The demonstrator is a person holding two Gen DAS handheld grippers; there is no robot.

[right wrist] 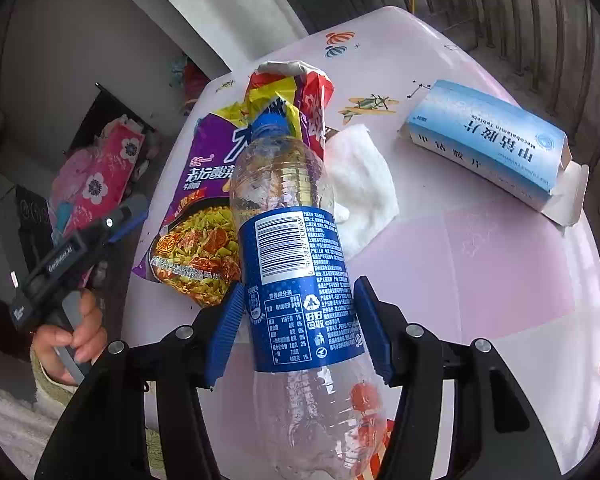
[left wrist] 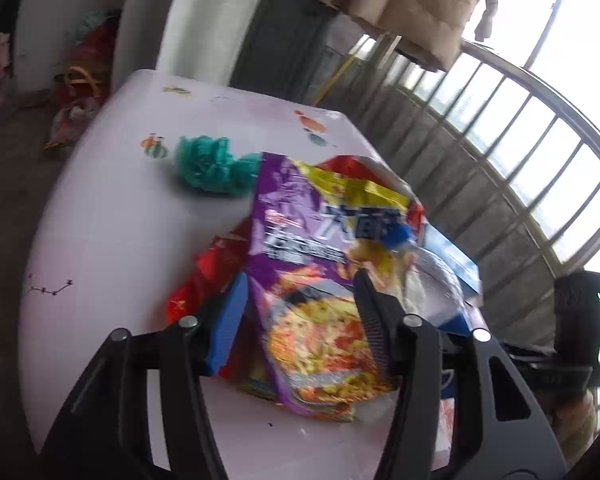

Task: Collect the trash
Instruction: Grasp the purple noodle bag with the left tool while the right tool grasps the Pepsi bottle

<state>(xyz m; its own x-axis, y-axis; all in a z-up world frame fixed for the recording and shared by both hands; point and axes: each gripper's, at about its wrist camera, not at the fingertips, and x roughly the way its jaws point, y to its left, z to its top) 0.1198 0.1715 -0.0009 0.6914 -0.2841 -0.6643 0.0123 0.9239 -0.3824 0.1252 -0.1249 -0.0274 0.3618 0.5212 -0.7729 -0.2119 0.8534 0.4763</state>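
Observation:
An empty clear bottle with a blue label and blue cap sits between the blue pads of my right gripper, which press on the label from both sides, so it is shut on the bottle. The cap points away over a purple noodle wrapper. In the left wrist view that purple wrapper lies on the table between the fingers of my left gripper; the jaws stand apart and do not pinch it. A red wrapper lies partly under it. A hand holds the left gripper at the table's left edge.
On the pale pink table lie a white tissue, a blue medicine box with an open flap, and a crumpled teal bag. Bags and clutter sit on the floor to the left. A railing runs behind.

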